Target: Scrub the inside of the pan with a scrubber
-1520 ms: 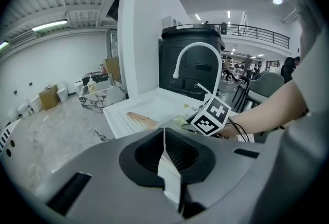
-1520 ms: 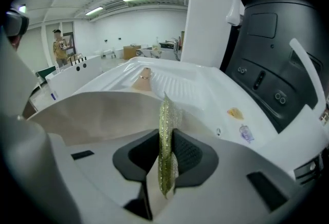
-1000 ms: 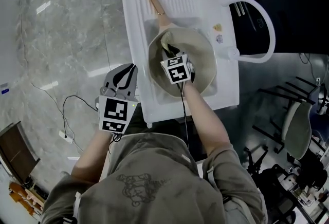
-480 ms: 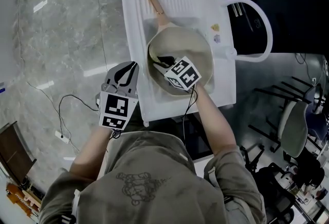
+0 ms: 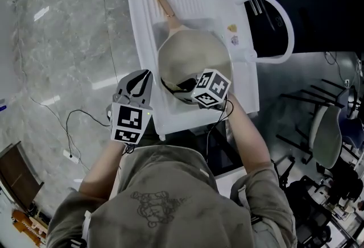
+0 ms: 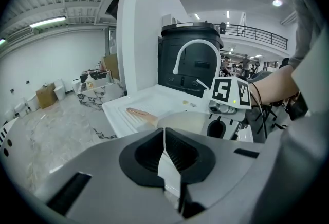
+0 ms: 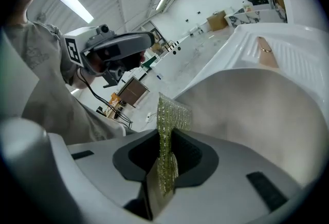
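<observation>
The scrubbing step looked to be in hand. The right gripper (image 5: 177, 84) pinched a green scrubber (image 7: 172, 115) between its jaws, low inside the pan (image 5: 193, 50) against its near wall. The sink (image 5: 139, 42) held the pan, whose handle pointed away from the person. The left gripper (image 5: 138, 83), jaws pressed together on nothing, hovered left of the pan. Next, I judged, the scrubber needed sweeping across the pan's floor with steady pressure.
</observation>
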The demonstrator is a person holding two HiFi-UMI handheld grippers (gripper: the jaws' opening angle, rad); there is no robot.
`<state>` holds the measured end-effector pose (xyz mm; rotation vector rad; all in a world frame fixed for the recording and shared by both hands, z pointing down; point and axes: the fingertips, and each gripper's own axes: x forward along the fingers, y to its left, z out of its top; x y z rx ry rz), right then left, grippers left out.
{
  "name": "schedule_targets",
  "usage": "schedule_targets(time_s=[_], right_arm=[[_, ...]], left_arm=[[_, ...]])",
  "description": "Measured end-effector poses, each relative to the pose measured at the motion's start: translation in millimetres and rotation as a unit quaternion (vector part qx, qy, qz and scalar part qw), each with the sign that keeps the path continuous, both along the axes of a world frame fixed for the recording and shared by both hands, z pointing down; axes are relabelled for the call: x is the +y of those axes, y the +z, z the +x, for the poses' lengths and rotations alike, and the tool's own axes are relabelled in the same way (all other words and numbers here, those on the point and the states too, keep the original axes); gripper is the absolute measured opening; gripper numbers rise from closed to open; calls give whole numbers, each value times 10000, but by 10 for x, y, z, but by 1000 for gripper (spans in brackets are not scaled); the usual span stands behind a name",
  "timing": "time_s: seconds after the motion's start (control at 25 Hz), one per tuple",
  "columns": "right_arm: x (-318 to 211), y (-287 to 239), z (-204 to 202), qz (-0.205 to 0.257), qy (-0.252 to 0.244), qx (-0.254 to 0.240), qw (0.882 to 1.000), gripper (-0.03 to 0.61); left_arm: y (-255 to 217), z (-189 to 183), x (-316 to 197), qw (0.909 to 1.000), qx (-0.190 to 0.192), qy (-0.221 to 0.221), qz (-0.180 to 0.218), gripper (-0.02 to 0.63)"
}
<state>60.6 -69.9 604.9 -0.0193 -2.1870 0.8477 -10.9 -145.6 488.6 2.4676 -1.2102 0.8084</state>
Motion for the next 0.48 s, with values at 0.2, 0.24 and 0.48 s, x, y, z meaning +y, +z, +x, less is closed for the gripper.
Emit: schedule_targets(time_s=[0.2, 0.24, 0.48], right_arm=[[95, -384, 230, -692, 133, -488, 9963, 78], [16, -533, 268, -682, 352, -701, 9946, 77], [-1134, -1016, 726, 2166, 2308, -296, 9481, 75]], left_arm=[[-5, 67, 23, 10000, -3, 57, -7, 21], [-8, 79, 28, 10000, -4, 71, -6, 21], [10, 128, 0, 10000, -8, 89, 2, 21]])
